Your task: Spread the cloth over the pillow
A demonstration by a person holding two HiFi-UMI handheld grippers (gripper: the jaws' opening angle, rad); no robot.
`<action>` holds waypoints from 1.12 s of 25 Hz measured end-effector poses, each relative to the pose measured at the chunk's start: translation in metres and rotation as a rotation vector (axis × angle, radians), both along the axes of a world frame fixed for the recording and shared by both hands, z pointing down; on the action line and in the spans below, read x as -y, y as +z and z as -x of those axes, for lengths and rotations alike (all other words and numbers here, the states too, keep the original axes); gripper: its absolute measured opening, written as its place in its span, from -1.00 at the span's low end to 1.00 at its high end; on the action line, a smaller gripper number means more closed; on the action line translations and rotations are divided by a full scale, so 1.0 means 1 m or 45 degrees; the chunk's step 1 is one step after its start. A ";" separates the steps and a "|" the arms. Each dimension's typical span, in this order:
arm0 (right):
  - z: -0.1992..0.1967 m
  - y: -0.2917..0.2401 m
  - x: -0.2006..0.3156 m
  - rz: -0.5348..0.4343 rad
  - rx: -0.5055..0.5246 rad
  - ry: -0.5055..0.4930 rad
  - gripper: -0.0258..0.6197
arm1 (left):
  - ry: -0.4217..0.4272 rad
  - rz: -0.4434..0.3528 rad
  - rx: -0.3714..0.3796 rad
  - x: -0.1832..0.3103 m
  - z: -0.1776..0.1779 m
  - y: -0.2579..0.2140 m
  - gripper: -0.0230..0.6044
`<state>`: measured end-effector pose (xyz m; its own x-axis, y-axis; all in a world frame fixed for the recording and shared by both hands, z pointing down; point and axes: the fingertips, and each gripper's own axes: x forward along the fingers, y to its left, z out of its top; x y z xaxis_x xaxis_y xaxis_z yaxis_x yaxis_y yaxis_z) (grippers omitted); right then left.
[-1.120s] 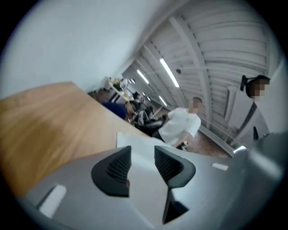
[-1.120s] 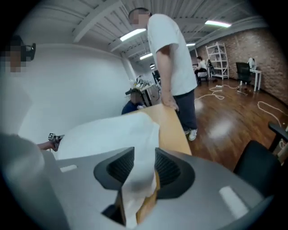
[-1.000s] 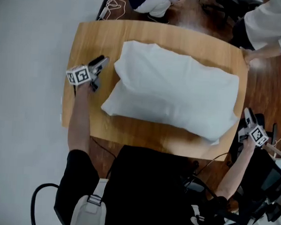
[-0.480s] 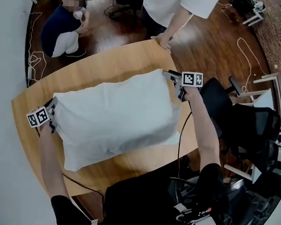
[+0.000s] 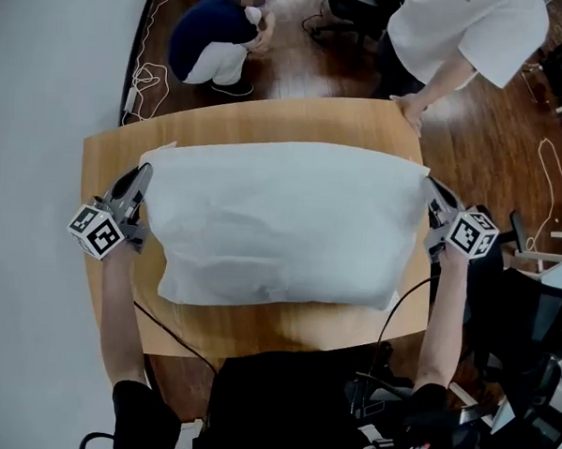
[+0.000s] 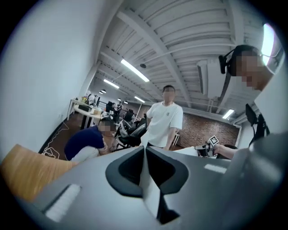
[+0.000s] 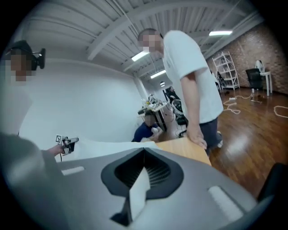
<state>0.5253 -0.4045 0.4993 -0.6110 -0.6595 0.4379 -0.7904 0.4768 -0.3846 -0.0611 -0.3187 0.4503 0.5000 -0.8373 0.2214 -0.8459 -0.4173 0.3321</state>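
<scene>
White cloth (image 5: 281, 224): one, spread wide and nearly flat over the middle of the table (image 5: 257, 332), pulled out between the two grippers, with a few soft creases across it. Its far edge runs close to the table's far side, and bare wood shows in front and at the left. Pillow: cannot be told apart from the white cloth in the head view. Left hand-held gripper (image 5: 141, 176): at the cloth's left end, jaws just closed and pressed together on a thin fold of white cloth (image 6: 149, 191). Right hand-held gripper (image 5: 431, 189): at the cloth's right end, jaws likewise just closed, pinching a narrow strip of the cloth (image 7: 137, 192). Table: light wood with rounded corners, on a dark wooden floor. Standing person in a white shirt (image 5: 465, 36): beyond the table, one hand (image 5: 406, 107) resting on its far right edge. Crouching person in a dark top (image 5: 208, 39): on the floor past the far left corner. White cable (image 5: 148, 76): loose on the floor beside that person.
</scene>
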 end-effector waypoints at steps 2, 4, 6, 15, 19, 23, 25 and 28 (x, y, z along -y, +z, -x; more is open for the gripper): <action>0.019 -0.066 -0.017 -0.140 0.051 -0.040 -0.91 | -0.022 -0.081 -0.039 -0.026 0.013 -0.041 -0.90; 0.026 -0.130 -0.035 -0.287 0.066 -0.068 -0.91 | -0.039 -0.158 -0.071 -0.044 0.019 -0.076 -0.90; 0.028 -0.182 -0.047 -0.418 0.059 -0.090 -0.91 | -0.064 -0.225 -0.090 -0.056 0.022 -0.104 -0.91; 0.033 -0.128 0.073 -0.509 -0.290 -0.034 -0.91 | -0.169 -0.125 0.214 0.035 0.052 -0.037 -0.90; 0.043 0.043 0.148 -0.208 -0.360 -0.042 -0.91 | -0.216 0.198 0.276 0.098 0.055 0.087 -0.91; 0.047 0.168 0.152 0.064 -0.413 -0.043 -0.91 | -0.190 0.483 0.424 0.107 0.052 0.191 -0.90; 0.049 0.199 0.150 0.104 -0.448 -0.062 -0.91 | -0.189 0.583 0.446 0.102 0.054 0.226 -0.90; 0.055 0.225 0.147 0.134 -0.445 -0.117 -0.91 | -0.189 0.677 0.465 0.091 0.052 0.261 -0.90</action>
<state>0.4707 -0.5511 0.7247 -0.4671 -0.5493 0.6929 -0.8384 0.5241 -0.1497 -0.1134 -0.4097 0.7113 0.2020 -0.6212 0.7572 -0.9791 -0.1454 0.1419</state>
